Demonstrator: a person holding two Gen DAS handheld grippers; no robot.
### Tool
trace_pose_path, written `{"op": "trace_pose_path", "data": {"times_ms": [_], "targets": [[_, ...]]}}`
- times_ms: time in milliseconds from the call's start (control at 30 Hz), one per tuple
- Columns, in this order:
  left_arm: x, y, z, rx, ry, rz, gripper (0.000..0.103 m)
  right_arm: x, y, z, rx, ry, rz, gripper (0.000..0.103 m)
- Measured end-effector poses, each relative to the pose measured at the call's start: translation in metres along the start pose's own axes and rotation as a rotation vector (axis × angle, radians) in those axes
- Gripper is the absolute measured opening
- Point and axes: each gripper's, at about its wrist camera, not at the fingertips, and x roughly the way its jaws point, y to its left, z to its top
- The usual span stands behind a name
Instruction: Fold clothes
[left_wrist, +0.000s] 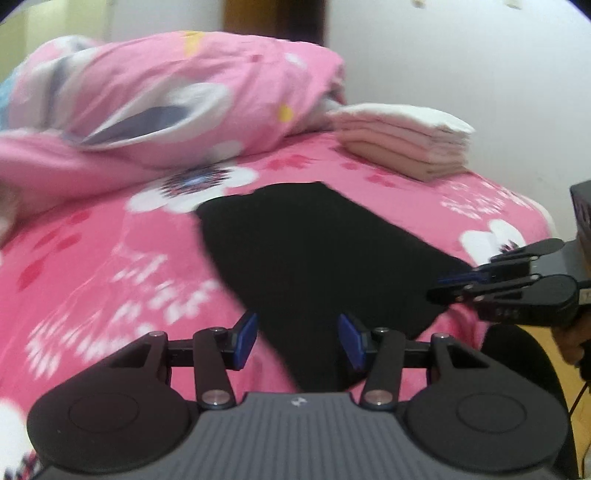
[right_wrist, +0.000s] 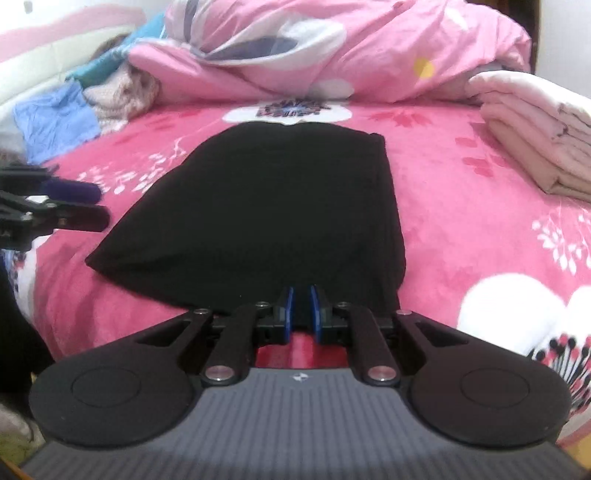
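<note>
**Inspector:** Garment location, please.

**Operator:** My black garment (right_wrist: 255, 218) lies flat on the pink floral bedsheet (right_wrist: 461, 221), folded into a broad panel. In my right wrist view it fills the centre, its near hem running down to my fingers.

**Inspector:** Right gripper?

**Operator:** My right gripper (right_wrist: 301, 310) sits at 6 o'clock of the garment, its blue pads (right_wrist: 286, 314) drawn nearly together at that near hem. Whether cloth is caught between them, I cannot tell.

**Inspector:** Left gripper?

**Operator:** My left gripper (left_wrist: 297, 338) is spread about halfway, nothing between its pads. It hovers over the garment's near corner. From the right wrist view it shows at 9 o'clock, apart from the cloth's edge.

**Inspector:** Surroundings?

**Operator:** A stack of folded pale pink linens (right_wrist: 535, 136) rests at 2 o'clock of the garment. A rumpled pink duvet (right_wrist: 332, 48) is heaped at 12 o'clock. Loose blue and knitted items (right_wrist: 74, 107) lie at 10 o'clock.
</note>
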Motion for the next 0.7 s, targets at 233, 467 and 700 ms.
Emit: {"op": "trace_pose_path", "data": {"times_ms": [233,467,700], "targets": [[0.043,0.001,0.004,0.043,0.086,0.022,0.049,0.0,-0.012,-0.016,0.118,-0.073,0.039,0.008],[0.045,0.032,0.016,-0.032,0.085,0.034,0.028,0.0,-0.024,-0.025,0.182,-0.118,0.093,0.008],[0.016,0.019,0.027,-0.021,-0.032,-0.05,0.041,0.001,-0.033,-0.028,0.231,-0.132,0.135,0.008]]}}
